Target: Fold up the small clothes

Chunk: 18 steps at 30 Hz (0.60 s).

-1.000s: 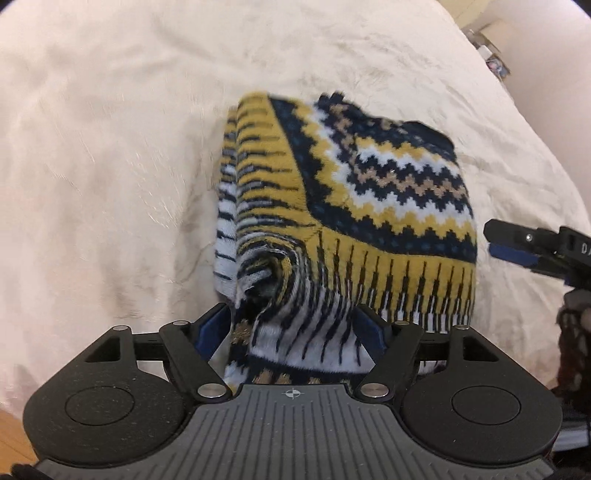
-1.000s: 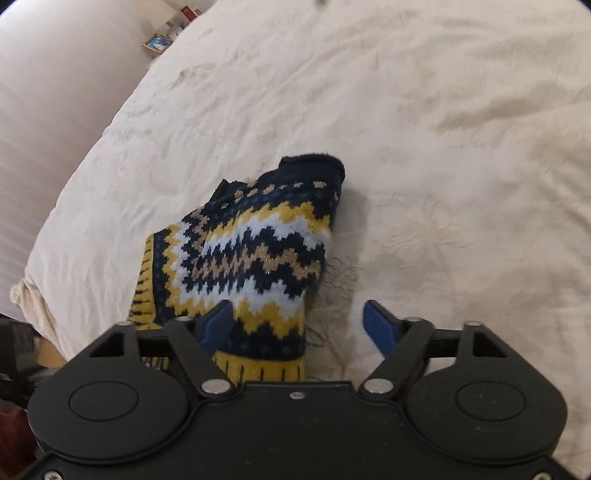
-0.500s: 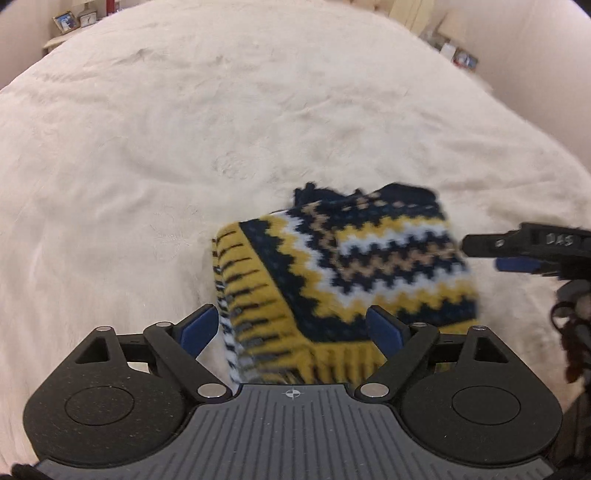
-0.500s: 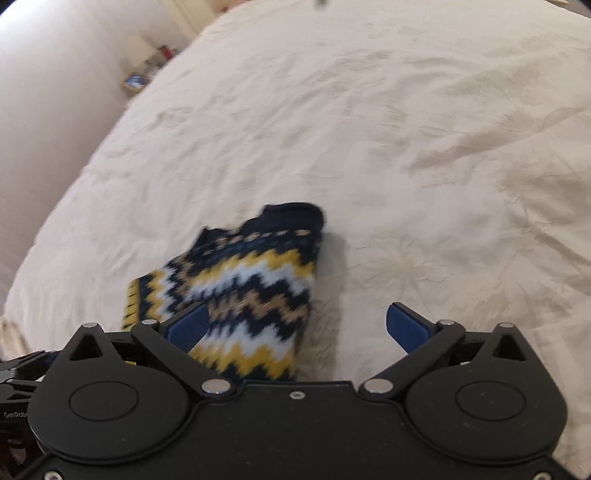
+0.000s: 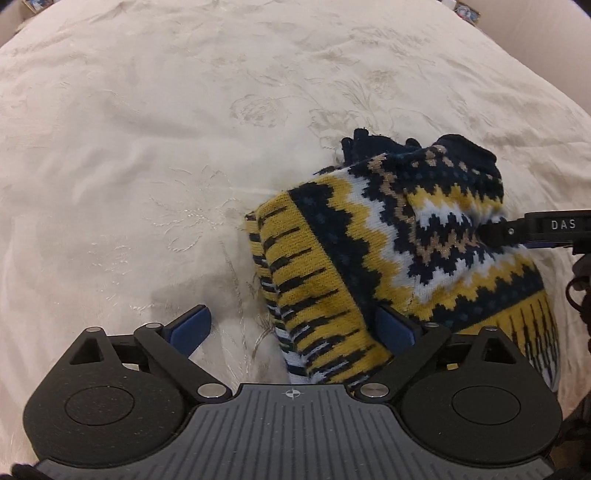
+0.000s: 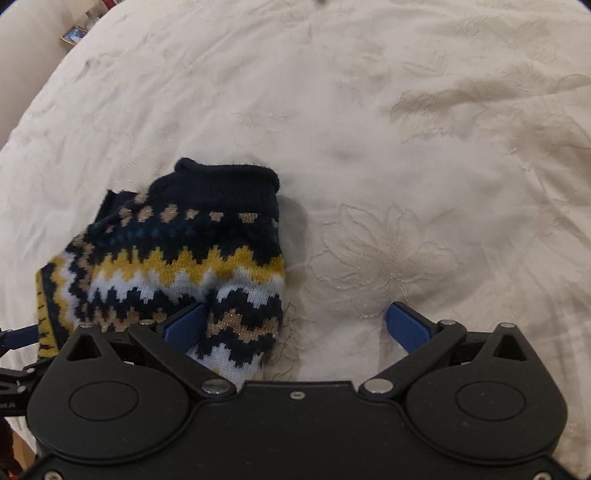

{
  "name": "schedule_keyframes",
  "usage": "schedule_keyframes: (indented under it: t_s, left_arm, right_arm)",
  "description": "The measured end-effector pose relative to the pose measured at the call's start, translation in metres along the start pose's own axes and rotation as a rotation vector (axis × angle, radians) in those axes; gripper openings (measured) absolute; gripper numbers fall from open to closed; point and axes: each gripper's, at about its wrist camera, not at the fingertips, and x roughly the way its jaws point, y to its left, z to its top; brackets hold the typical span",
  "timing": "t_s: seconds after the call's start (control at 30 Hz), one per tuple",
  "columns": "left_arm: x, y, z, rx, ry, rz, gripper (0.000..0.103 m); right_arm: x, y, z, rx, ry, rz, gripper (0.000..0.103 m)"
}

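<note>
A small knitted sweater (image 5: 406, 236) in navy, yellow and white zigzags lies folded on the cream bedspread (image 5: 147, 147). My left gripper (image 5: 291, 328) hangs over its left, yellow-striped edge. Its jaws are opening, that edge lies loose between them, and the right pad rests against the knit. My right gripper (image 6: 295, 326) stands open over the sweater's (image 6: 177, 258) right edge, with its left pad on the fabric and its right pad over bare bedspread (image 6: 406, 147). One of the right gripper's fingers (image 5: 546, 225) reaches over the sweater from the right in the left wrist view.
The bedspread runs wide on all sides of the sweater. Framed pictures (image 6: 74, 35) stand on a ledge past the bed's far left corner, against a pale wall. Part of the left gripper (image 6: 18, 338) shows at the left edge of the right wrist view.
The left gripper let go of the sweater's hem and its jaws spread. The right jaws widened too. Both grippers drew back, then sank closer to the folded sweater.
</note>
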Motion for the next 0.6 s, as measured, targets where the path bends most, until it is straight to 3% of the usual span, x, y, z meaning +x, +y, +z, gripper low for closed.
schedule_keyframes:
  t_s: [0.17,0.3,0.4,0.6]
  left_arm:
    - [-0.019,-0.004,0.003,0.057,-0.014,-0.030,0.095]
    - [-0.039,-0.012,-0.008,0.157,-0.054,-0.078,0.095]
    - [-0.035,-0.017,-0.018,0.237,-0.036,-0.070,0.096]
    - [-0.013,0.002,-0.021,0.128,0.026,-0.079,0.101]
  right_arm:
    - [-0.022,-0.002,-0.008,0.012,-0.067,0.034,0.103]
    - [-0.054,-0.002,-0.038,-0.006,-0.130,0.094,0.103]
    - [-0.064,-0.001,-0.065,-0.001,-0.116,0.088,0.103]
    - [-0.054,0.001,-0.095,0.030,-0.039,0.058,0.103]
